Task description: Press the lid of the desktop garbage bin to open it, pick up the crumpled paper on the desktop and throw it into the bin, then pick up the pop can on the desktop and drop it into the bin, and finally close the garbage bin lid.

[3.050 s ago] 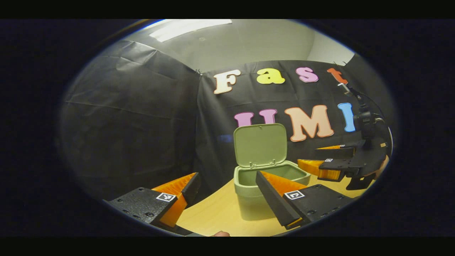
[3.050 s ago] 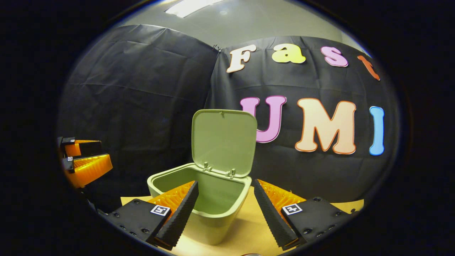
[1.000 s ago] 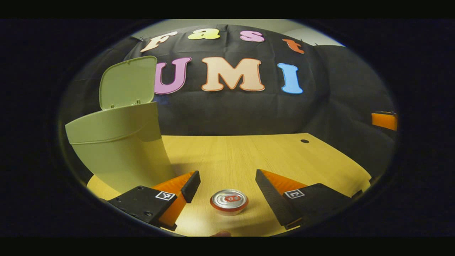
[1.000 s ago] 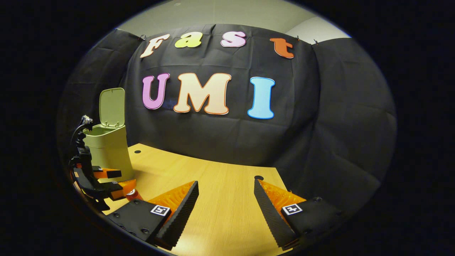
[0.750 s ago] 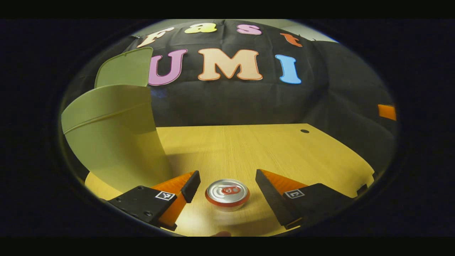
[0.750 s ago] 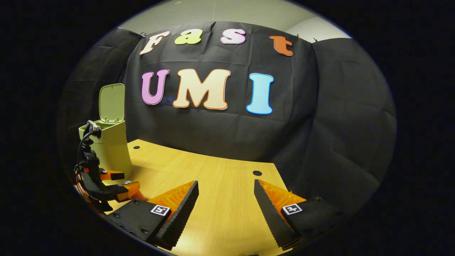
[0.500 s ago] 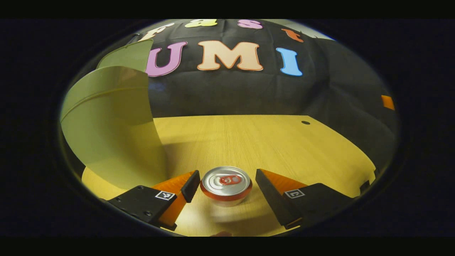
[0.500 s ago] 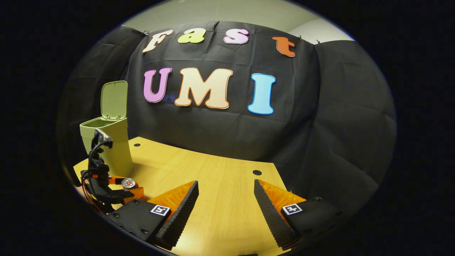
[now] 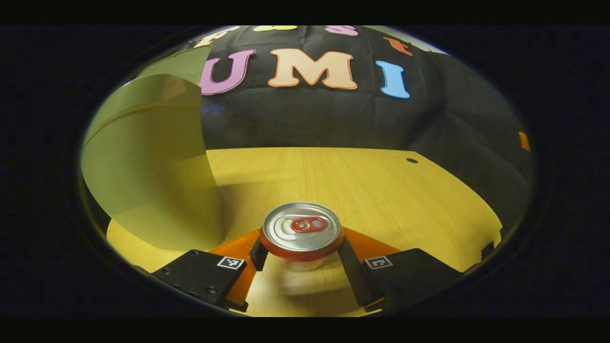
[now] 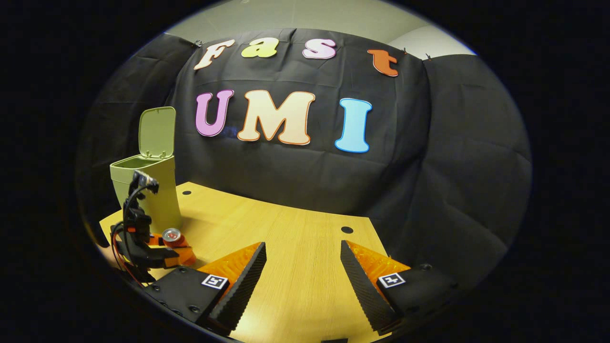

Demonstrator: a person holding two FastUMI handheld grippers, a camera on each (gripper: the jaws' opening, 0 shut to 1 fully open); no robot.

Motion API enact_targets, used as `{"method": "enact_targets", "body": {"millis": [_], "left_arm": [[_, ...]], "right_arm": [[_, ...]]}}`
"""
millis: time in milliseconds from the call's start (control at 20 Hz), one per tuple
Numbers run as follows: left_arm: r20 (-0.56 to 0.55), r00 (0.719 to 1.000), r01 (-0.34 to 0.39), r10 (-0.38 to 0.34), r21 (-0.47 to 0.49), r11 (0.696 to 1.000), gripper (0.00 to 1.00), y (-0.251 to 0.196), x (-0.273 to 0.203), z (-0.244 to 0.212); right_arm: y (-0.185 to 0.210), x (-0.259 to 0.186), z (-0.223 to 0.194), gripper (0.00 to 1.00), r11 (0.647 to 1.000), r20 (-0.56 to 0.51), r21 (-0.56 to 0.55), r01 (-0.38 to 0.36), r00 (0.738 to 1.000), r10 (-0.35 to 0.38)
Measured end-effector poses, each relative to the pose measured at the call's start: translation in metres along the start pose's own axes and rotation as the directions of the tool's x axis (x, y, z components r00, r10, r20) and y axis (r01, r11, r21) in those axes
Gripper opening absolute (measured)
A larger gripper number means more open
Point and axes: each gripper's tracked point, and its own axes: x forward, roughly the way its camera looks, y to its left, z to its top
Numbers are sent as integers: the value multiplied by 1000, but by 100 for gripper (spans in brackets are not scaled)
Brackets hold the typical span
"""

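Bin (image 9: 143, 162) at frame left, lid (image 10: 157, 126) up; no paper on desk (image 9: 381, 190), likely binned. Left gripper (image 9: 301, 252) clamped on can (image 9: 301, 232), lower centre. Right gripper (image 10: 303, 276) spread, idle. Left: drop can, shut lid.

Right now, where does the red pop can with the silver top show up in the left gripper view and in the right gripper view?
Left gripper view: the red pop can with the silver top sits low in the centre, between the left gripper fingers.
Right gripper view: it sits at the lower left, small, beside the bin's base.
Shared landmark: the pale green plastic garbage bin, lid raised, left of the can in both.
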Motion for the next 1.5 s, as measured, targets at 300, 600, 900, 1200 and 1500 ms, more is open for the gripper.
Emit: {"method": "enact_targets", "body": {"millis": [300,600,900,1200,1500], "left_arm": [[187,982,9,-14,28,1000,76,2,-24,99],[354,935,-41,21,49,998,76,17,-51,191],[475,874,-125,106,9,992,75,57,-77,254],[505,829,-251,238,-44,967,75,116,-96,271],[449,816,-357,364,-104,928,75,177,-101,246]], "right_arm": [[14,6,-3,98,998,16,36,-43,999,42],[22,8,-2,98,995,33,69,-72,997,70],[22,14,1,98,992,40,93,-82,996,79],[29,22,2,98,990,41,94,-103,994,100],[43,30,6,98,989,43,80,-128,991,125]]}}
